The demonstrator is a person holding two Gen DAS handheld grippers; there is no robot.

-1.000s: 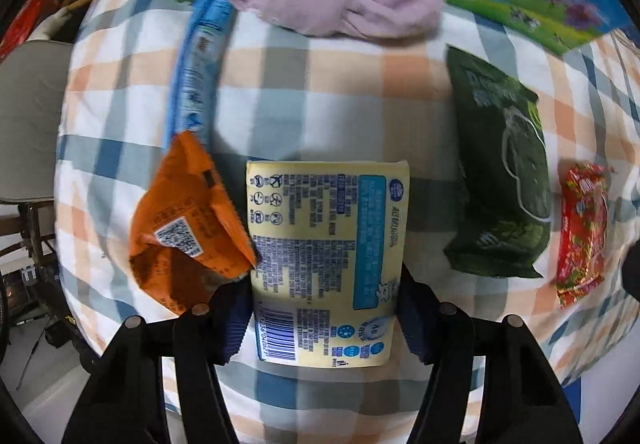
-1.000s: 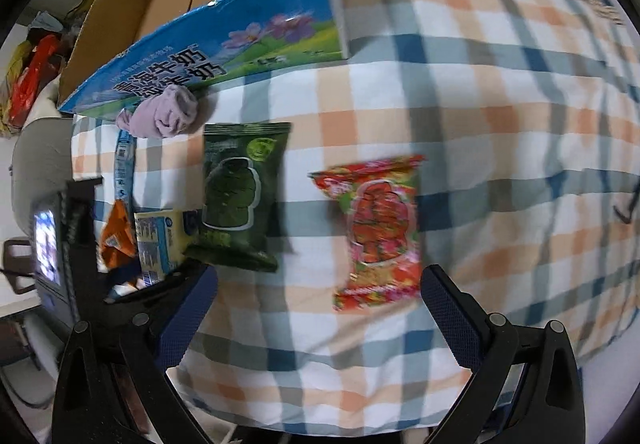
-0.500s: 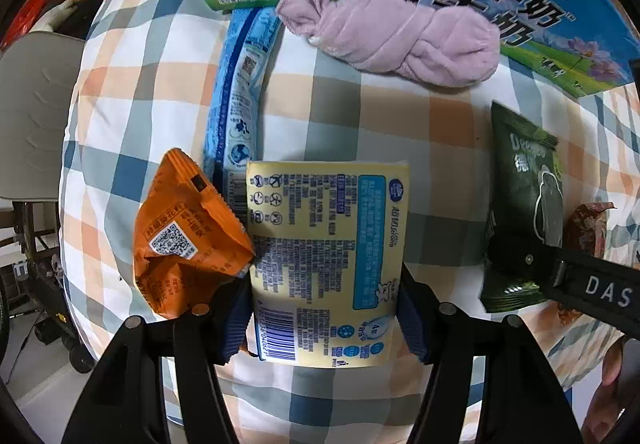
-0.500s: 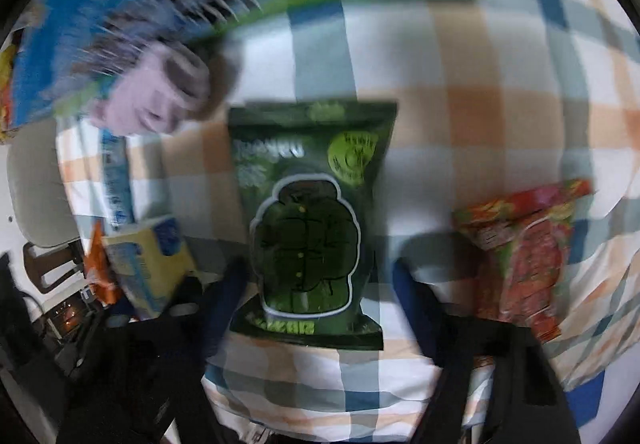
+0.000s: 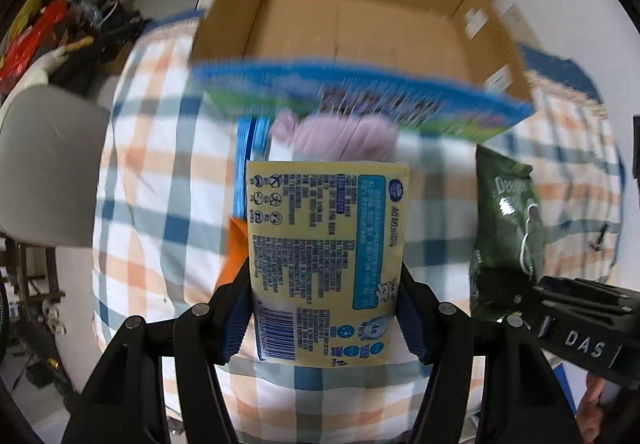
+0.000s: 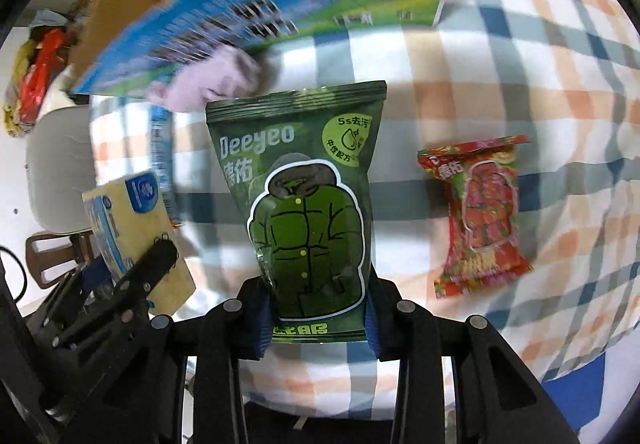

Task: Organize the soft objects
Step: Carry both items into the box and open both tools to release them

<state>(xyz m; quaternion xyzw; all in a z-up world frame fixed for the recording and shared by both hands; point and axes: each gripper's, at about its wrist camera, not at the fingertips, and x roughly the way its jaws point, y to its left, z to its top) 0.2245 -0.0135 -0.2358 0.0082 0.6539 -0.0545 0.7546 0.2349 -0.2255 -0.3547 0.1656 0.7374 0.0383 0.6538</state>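
While both packs hang above the checked table [image 6: 500, 56] | left claw [image 5: 326, 308] clamps yellow pack [image 5: 326, 244] | right claw [image 6: 316, 320] clamps green pack [image 6: 304, 204] | cardboard box [image 5: 360, 24] beyond

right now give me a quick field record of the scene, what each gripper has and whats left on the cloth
left gripper: shut on yellow pack, lifted
right gripper: shut on green Deeyeo pack, lifted
cardboard box: open, nothing seen inside, at the far side of the checked cloth
on the cloth: red pack, pink rolled cloth, blue pack, orange pack mostly hidden
sharpness: background blurred
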